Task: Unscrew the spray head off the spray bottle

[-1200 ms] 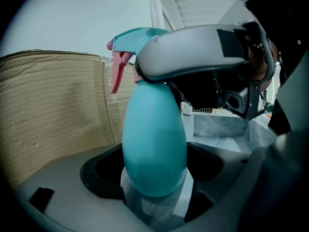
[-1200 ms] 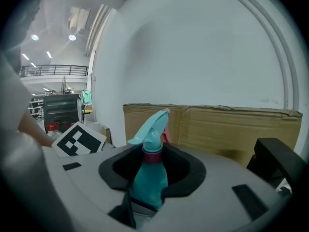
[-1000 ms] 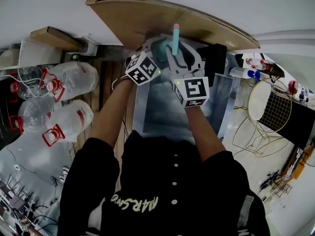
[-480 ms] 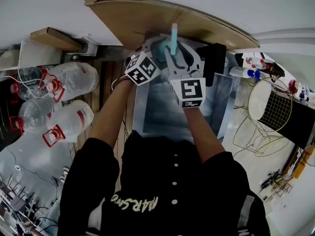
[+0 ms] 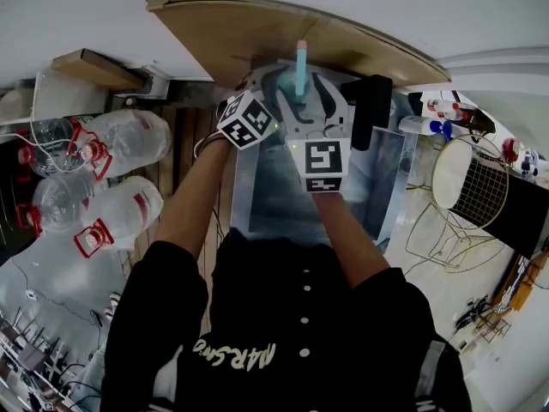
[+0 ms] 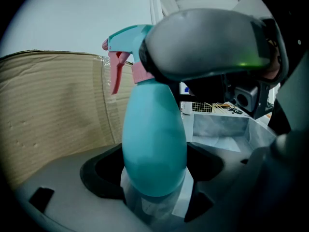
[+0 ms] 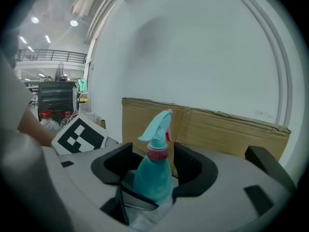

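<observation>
Left gripper [image 6: 154,197] pinches the light-looking, slick spray bottle [image 6: 154,134]; right gripper [image 7: 154,170] is opening around it, and the pink collar [image 7: 157,153] looks the surest hold.

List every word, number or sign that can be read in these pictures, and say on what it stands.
"MARSing", upside down, last letters unsure: pale print on the black shirt.
Black square code patterns, no letters: the white marker cubes.
Teal plastic spray bottle: no print visible.

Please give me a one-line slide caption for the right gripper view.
Right gripper, jaws opening, around a teal spray bottle with its spray head on, cardboard behind.
</observation>
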`<state>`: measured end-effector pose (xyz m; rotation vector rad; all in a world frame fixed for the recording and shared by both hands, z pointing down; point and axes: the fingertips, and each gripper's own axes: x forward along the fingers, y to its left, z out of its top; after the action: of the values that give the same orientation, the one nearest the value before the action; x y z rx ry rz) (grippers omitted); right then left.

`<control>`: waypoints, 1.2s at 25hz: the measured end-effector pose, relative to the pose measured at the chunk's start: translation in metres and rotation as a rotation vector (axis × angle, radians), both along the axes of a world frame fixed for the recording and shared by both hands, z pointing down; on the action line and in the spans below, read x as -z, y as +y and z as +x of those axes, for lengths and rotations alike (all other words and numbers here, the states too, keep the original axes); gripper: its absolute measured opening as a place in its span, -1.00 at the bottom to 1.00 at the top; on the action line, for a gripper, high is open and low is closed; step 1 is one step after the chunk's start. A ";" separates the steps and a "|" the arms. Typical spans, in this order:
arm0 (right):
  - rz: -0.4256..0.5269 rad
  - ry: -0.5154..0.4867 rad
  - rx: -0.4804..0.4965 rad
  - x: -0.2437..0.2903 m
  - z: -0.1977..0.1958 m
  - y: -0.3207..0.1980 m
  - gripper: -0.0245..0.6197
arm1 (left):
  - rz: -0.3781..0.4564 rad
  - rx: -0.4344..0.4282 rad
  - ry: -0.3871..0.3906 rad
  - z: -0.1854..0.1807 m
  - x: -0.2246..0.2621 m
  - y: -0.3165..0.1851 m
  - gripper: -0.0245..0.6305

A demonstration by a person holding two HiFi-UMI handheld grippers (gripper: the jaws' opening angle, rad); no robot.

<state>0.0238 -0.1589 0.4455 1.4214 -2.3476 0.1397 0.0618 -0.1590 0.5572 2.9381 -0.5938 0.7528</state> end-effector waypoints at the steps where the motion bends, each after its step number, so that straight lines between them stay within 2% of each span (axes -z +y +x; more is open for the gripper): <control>1: 0.003 0.009 -0.006 0.003 -0.002 0.001 -0.04 | 0.000 0.001 0.000 0.000 0.000 0.000 0.28; 9: -0.082 0.064 -0.152 0.002 -0.004 -0.012 -0.06 | -0.004 0.013 0.004 0.000 0.001 0.001 0.28; 15: -0.102 0.122 -0.189 -0.003 0.005 -0.020 -0.35 | 0.008 0.023 -0.002 -0.001 -0.002 -0.001 0.28; 17: -0.110 0.144 -0.186 -0.005 0.004 -0.021 -0.36 | 0.015 0.033 -0.010 -0.002 -0.006 -0.003 0.28; 23: -0.117 0.167 -0.100 -0.007 0.001 -0.021 -0.42 | 0.004 0.017 -0.003 0.001 -0.003 0.000 0.28; 30: -0.075 0.005 0.081 -0.003 0.001 -0.020 -0.42 | 0.001 0.005 0.006 0.003 0.001 -0.001 0.28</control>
<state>0.0248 -0.1786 0.4489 1.2888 -2.3657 0.1997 0.0648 -0.1596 0.5565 2.9377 -0.6010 0.7429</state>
